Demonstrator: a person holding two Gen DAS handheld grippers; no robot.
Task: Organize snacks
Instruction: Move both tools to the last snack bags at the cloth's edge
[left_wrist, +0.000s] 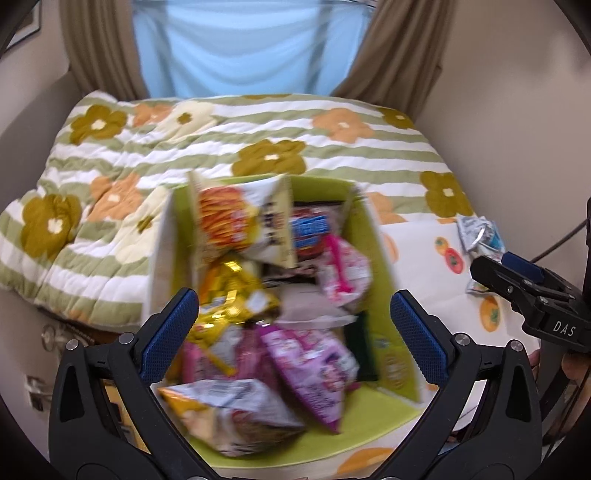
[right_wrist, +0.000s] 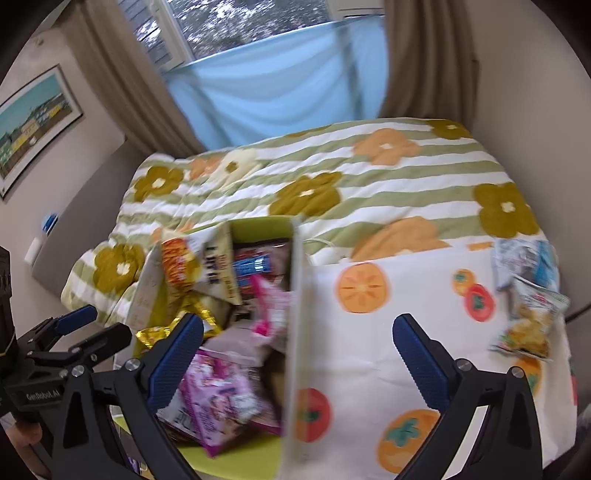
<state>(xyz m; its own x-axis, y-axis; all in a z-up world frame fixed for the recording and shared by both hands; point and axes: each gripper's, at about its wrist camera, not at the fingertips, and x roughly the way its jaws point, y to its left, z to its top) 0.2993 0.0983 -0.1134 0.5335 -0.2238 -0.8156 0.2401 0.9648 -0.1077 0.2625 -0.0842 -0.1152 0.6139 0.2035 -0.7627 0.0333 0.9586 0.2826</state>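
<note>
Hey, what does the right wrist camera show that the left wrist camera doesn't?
Only the right wrist view: a framed picture on the wall, the window above the blue curtain, and the chip bag in full. Only the left wrist view: the striped snack bag at the box's near end. Both: the green box, the flowered quilt, open tongs.

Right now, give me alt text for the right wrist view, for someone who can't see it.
The open right tool hangs empty over a fruit-print cloth, beside a green box crammed with snack bags. Two loose bags lie on the cloth at far right. The left tool shows at lower left; a floral quilt and blue curtain lie beyond.
</note>
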